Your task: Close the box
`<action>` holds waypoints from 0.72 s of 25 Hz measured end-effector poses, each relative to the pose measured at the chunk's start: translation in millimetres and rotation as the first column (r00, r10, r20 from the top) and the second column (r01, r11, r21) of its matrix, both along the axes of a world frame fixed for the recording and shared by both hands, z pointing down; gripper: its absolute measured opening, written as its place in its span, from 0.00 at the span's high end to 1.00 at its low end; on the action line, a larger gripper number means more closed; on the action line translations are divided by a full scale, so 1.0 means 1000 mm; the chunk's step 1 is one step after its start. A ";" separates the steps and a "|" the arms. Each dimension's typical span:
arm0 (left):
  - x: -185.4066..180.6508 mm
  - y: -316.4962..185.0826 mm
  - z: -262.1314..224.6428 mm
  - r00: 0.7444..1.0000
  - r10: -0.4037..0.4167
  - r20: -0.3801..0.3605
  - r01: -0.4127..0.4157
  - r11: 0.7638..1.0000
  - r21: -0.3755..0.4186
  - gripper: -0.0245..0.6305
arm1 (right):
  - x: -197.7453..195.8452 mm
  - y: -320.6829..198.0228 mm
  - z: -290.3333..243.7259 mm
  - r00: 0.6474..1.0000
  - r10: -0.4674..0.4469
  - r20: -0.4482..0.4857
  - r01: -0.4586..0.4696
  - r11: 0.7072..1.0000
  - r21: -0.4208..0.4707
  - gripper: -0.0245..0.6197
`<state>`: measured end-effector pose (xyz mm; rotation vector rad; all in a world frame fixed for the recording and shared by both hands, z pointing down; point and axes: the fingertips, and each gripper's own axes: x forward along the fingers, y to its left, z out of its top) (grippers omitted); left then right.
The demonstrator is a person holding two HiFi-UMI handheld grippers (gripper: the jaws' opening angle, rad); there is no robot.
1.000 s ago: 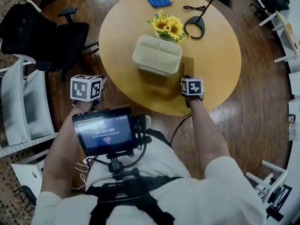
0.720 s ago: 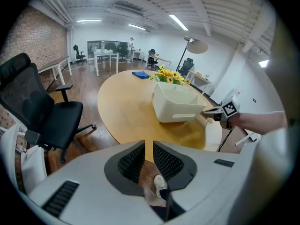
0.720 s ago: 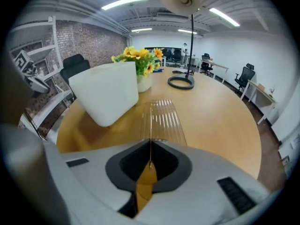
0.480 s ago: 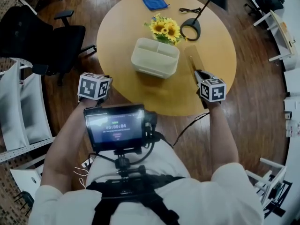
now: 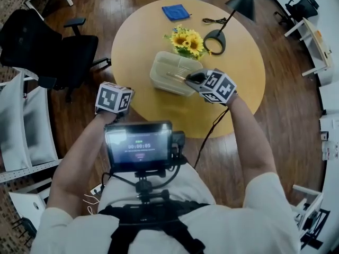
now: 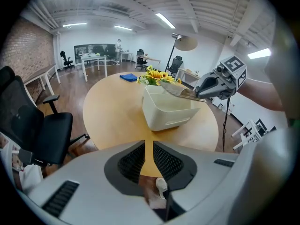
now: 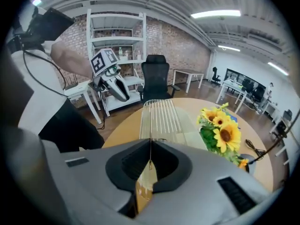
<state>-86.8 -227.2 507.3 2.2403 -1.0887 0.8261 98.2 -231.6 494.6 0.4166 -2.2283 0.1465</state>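
A cream box [image 5: 163,82] with an open top stands in the middle of the round wooden table [image 5: 238,73]. My right gripper [image 5: 192,78] is shut on the near edge of a clear ribbed lid [image 5: 172,67] and holds it flat just above the box. In the right gripper view the lid [image 7: 161,118] stretches away from the closed jaws. The left gripper view shows the box [image 6: 168,114] with the lid [image 6: 176,89] hovering over its far side. My left gripper [image 6: 146,146] hangs at the table's near left edge, its pads almost together with nothing between them.
Sunflowers [image 5: 186,40] stand right behind the box. A black desk lamp [image 5: 217,38] with its cable is at the back right, and a blue cloth [image 5: 176,11] lies at the far edge. A black office chair [image 5: 47,41] stands to the left of the table.
My right gripper closed on the lid beside the box at the right, lifted it and swung it left over the box. My left gripper shifted slightly right.
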 end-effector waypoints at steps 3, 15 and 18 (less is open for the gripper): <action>0.001 -0.001 0.001 1.000 -0.011 0.003 0.011 1.000 0.000 0.88 | -0.010 -0.004 0.017 0.999 -0.034 -0.027 0.033 0.999 -0.036 0.95; -0.006 0.016 0.016 0.998 -0.053 0.020 0.054 0.998 -0.025 0.88 | -0.020 0.000 0.020 0.998 -0.066 -0.016 0.065 0.995 -0.078 0.95; -0.008 0.015 0.014 0.998 -0.054 0.024 0.054 0.998 -0.023 0.88 | -0.020 0.004 0.026 0.997 -0.068 -0.031 0.065 0.994 -0.084 0.95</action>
